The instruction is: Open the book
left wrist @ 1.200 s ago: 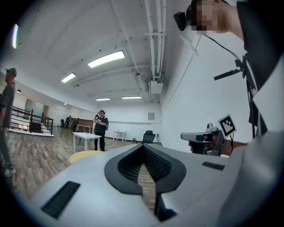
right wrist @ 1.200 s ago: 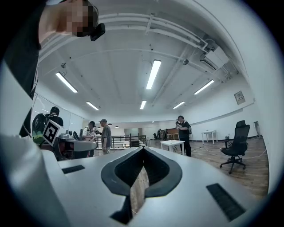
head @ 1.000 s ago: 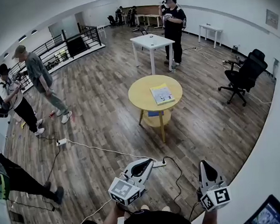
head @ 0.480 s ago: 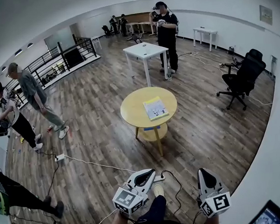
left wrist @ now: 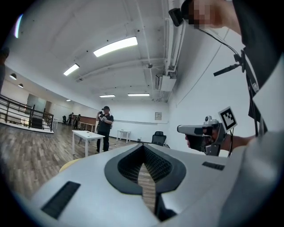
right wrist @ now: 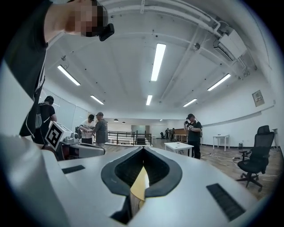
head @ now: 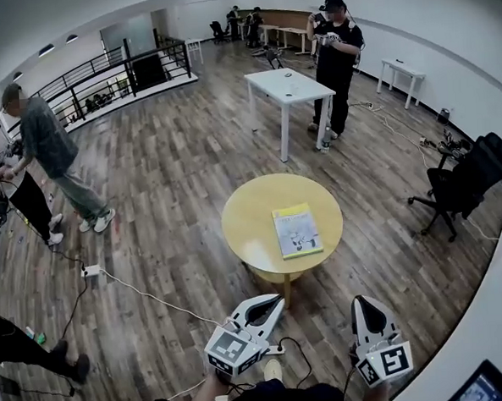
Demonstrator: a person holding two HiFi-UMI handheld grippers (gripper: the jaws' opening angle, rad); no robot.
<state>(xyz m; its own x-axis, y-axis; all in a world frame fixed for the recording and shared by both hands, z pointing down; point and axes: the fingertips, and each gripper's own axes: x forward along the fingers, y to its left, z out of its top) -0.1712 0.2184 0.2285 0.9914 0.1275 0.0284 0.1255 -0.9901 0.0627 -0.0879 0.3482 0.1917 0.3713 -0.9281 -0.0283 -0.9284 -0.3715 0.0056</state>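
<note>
Open-plan office or lab: wood floor (head: 174, 183), white table (head: 285, 85), office chair (head: 466, 182), strip lights (right wrist: 156, 62).

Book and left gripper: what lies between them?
Head view: only bare yellow tabletop and wooden floor lie between the book and the left gripper.

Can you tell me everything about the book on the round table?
The book is thin and rectangular, and looks like a paper softcover. Its cover is pale, with a yellow-green band along the far edge and pictures too small to make out. It is closed and lies flat on the round yellow table, right of the middle and slightly turned. Only the table touches it.
</note>
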